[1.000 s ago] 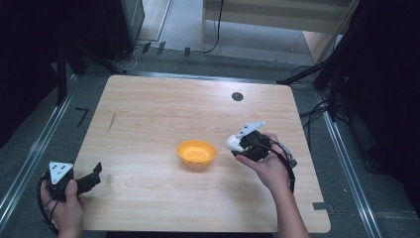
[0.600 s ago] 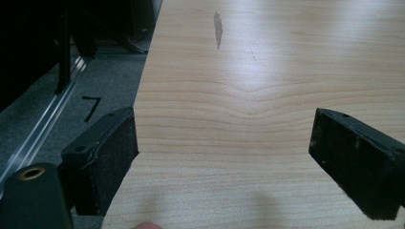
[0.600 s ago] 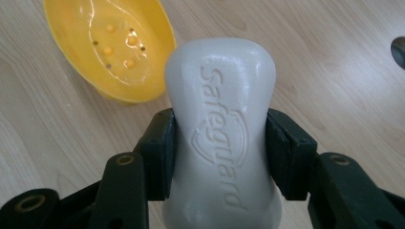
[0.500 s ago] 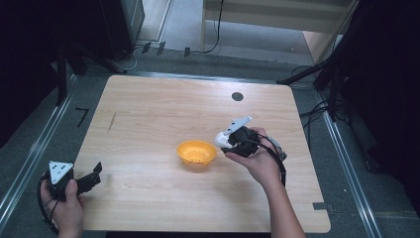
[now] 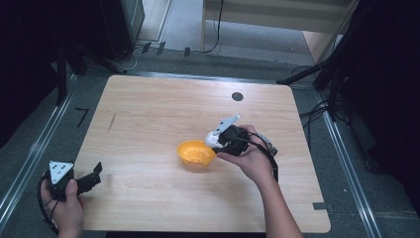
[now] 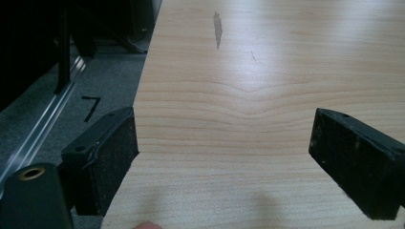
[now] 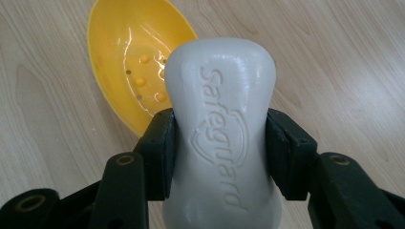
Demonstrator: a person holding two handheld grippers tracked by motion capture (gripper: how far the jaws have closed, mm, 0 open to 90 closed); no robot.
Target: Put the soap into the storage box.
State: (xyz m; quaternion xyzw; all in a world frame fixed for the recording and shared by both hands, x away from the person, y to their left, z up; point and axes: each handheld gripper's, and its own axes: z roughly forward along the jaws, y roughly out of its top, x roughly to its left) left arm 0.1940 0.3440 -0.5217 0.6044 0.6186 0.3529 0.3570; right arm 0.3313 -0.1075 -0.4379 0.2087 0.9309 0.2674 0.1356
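A white bar of soap (image 7: 220,119) with raised lettering is clamped between the black jaws of my right gripper (image 7: 220,152), which is shut on it. Just beyond it lies a yellow oval soap dish (image 7: 131,62) with small bumps inside. From the high view the right gripper (image 5: 218,141) hovers at the right rim of the soap dish (image 5: 195,153), near the table's middle. My left gripper (image 5: 94,174) rests at the table's front left corner. Its jaws stand wide apart over bare wood (image 6: 224,157), holding nothing.
The wooden table (image 5: 148,114) has a dark round mark (image 5: 237,96) near its far edge and a dark streak (image 6: 218,28) at the left. Grey floor and a metal rail (image 5: 29,158) run along the left side. Cables lie on the floor beyond.
My right gripper has carried the soap leftward, from right of the dish to its right rim. The left gripper has stayed put.
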